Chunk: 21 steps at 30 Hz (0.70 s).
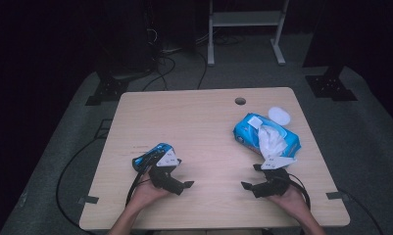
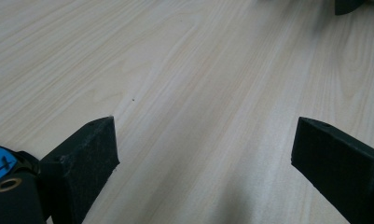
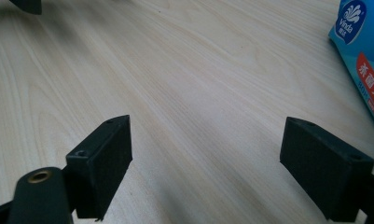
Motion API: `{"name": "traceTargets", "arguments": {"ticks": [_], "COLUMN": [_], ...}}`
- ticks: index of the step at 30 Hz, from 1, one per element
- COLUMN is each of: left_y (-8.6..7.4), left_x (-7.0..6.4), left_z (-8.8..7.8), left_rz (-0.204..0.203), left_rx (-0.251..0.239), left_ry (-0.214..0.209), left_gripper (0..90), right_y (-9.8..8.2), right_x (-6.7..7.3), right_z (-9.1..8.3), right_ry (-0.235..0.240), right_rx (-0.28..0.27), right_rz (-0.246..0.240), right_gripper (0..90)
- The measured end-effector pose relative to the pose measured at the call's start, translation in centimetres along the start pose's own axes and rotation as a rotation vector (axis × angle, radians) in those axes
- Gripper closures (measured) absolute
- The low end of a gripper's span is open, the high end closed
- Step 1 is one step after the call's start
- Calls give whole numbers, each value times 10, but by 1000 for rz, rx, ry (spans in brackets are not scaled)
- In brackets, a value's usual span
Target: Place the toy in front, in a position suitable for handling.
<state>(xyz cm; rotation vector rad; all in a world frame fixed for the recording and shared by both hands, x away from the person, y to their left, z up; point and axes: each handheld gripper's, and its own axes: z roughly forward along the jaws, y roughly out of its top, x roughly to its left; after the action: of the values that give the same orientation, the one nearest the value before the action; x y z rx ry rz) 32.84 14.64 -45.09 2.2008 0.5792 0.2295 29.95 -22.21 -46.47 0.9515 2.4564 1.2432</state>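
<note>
- The left gripper (image 1: 182, 186) sits low over the near left part of the tabletop (image 1: 194, 127), its jaws spread wide with only bare wood between them.
- The right gripper (image 1: 250, 177) sits over the near right part, jaws also spread wide and holding nothing; its tips point left, toward the other gripper.
- The two grippers are well apart, each held in a hand (image 1: 145, 196) that comes in from the near edge.
- Just beyond the right gripper lies a blue wet-wipe pack (image 1: 250, 129), flat on the tabletop at the right.
- Its white lid flap (image 1: 279, 115) is folded open at the far end, and a white wipe (image 1: 271, 141) sticks up crumpled from the opening.
- In the right gripper view, the pack's printed blue edge (image 3: 362, 51) lies beside the right jaw without touching it.
</note>
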Motion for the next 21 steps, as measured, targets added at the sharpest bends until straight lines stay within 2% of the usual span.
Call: {"name": "traceTargets", "arguments": {"ticks": [6, 7, 10, 11, 13, 14, 15, 16, 18, 21], "left_y": [1, 2, 3, 2, 0, 0, -2, -3, -5, -10], "left_x": [8, 13, 19, 26, 34, 34, 42, 45, 49, 60], "left_z": [-3, -7, -12, -19, -25, -25, -32, -36, -39, -53], "left_rz": [-15, -11, -13, -24, -67, -67, -75, -80, -90, -112], "left_rx": [1, 5, -1, -17, -31, -31, -27, -23, -25, -42], "left_ry": [24, 46, 69, 94, 111, 111, 153, 169, 180, 227], "left_gripper": [67, 67, 67, 67, 67, 67, 67, 67, 67, 67], "right_y": [-1, -2, -3, -3, -4, -4, -4, -4, -4, -3], "right_x": [1, 1, 0, 0, 1, 1, 3, 3, 4, 7], "right_z": [0, 0, 0, 0, 0, 0, 0, 1, 1, 2], "right_ry": [3, 2, 3, 2, -1, -1, -1, 0, -1, 2], "right_rx": [5, 3, 4, 4, 4, 4, 7, 7, 8, 13], "right_rz": [0, 2, 7, 8, 9, 9, 6, 6, 3, 3], "right_gripper": [159, 159, 159, 159, 159, 159, 159, 159, 159, 159]}}
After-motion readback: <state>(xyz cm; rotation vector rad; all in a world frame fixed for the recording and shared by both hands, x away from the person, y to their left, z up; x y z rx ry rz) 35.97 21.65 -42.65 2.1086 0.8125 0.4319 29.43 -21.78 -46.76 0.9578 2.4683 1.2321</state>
